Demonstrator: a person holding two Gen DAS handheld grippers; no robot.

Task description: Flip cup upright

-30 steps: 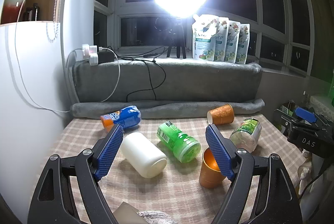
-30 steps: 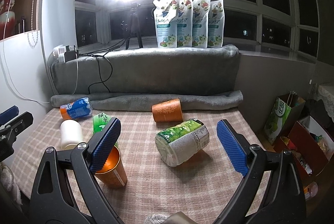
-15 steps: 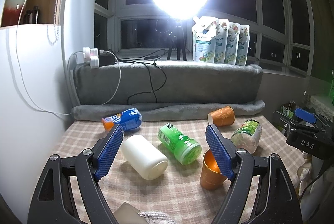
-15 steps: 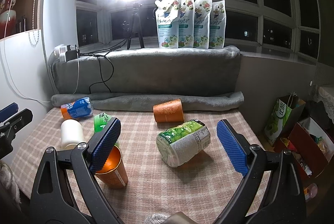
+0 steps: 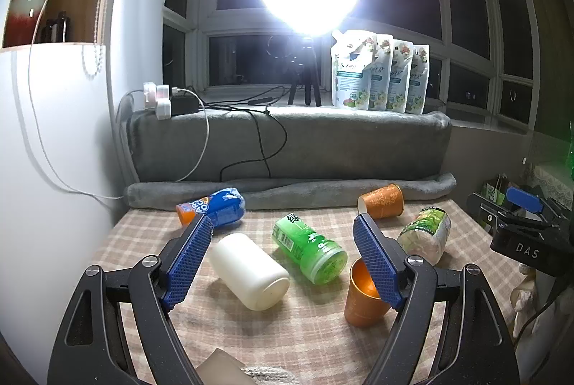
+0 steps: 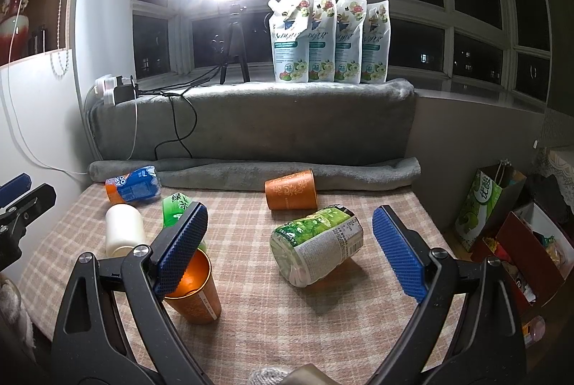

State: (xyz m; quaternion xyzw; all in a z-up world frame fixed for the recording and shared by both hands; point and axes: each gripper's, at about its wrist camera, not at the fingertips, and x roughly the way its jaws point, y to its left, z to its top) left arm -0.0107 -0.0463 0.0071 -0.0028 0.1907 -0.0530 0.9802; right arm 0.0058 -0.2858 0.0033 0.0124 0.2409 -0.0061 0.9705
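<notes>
Both tongs are hovering above the checked counter (image 6: 323, 313) with their jaws spread wide and nothing between them: the left tongs (image 5: 283, 259) over the white bottle (image 5: 249, 272), the right tongs (image 6: 287, 252) over the clear green-labelled bottle (image 6: 317, 247). One orange cup (image 6: 195, 291) is standing upright near the front, while the second orange cup (image 6: 291, 189) is lying on its side at the back, just before the rolled grey towel (image 6: 251, 170). That fallen cup is probably the target. Reaching for it, the right tongs risk nudging the clear bottle, which may roll, or knocking over the standing cup beside the left jaw.
</notes>
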